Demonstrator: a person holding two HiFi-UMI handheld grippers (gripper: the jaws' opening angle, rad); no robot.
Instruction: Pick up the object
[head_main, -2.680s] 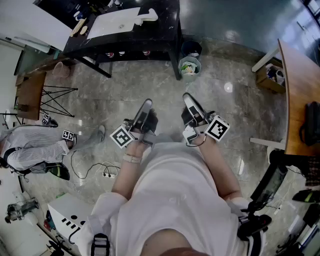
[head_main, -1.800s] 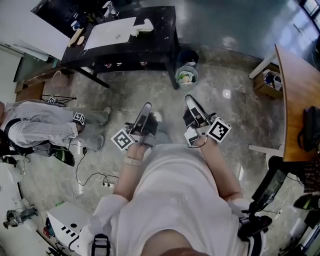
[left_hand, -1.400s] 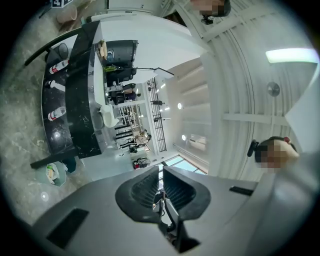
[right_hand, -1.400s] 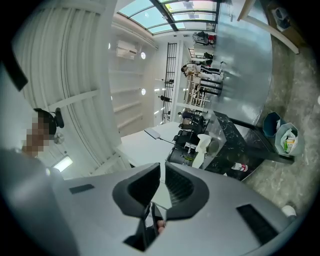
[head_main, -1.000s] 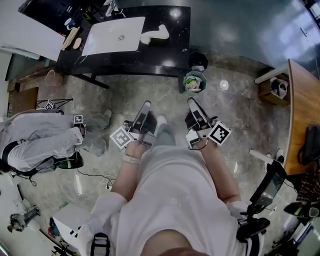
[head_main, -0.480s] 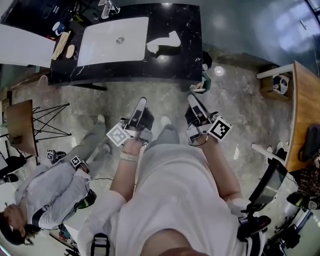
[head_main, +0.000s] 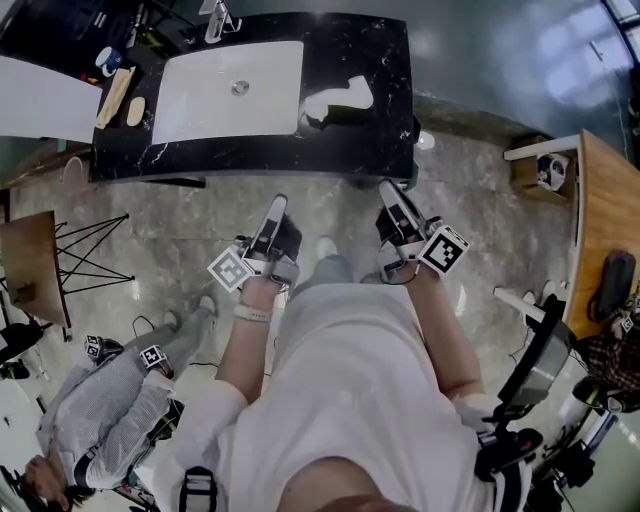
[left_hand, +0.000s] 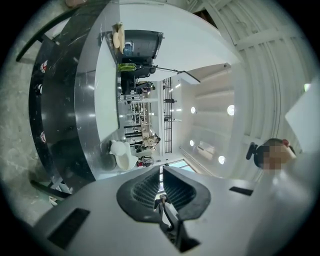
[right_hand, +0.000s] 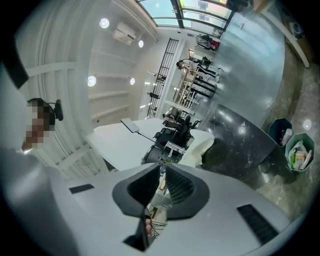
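Note:
A white, boot-shaped object (head_main: 338, 97) lies on the black marble table (head_main: 375, 50), just right of a white inset basin (head_main: 230, 90). It also shows as a small white shape in the left gripper view (left_hand: 122, 155) and the right gripper view (right_hand: 201, 144). My left gripper (head_main: 277, 203) (left_hand: 160, 169) and right gripper (head_main: 386, 186) (right_hand: 161, 169) are held side by side over the floor, pointing at the table's near edge. Both are shut with nothing between the jaws. Neither touches the object.
A crouching person in a striped shirt (head_main: 105, 420) is on the floor at lower left. Wooden pieces (head_main: 115, 95) and a faucet (head_main: 215, 18) sit by the basin. A wooden desk (head_main: 600, 200) stands at right, a folding stand (head_main: 70, 260) at left.
The black table has come nearer and now lies just ahead of both grippers, hiding the bins by its leg. The striped-shirt person has shifted to the lower left. Both grippers stay shut.

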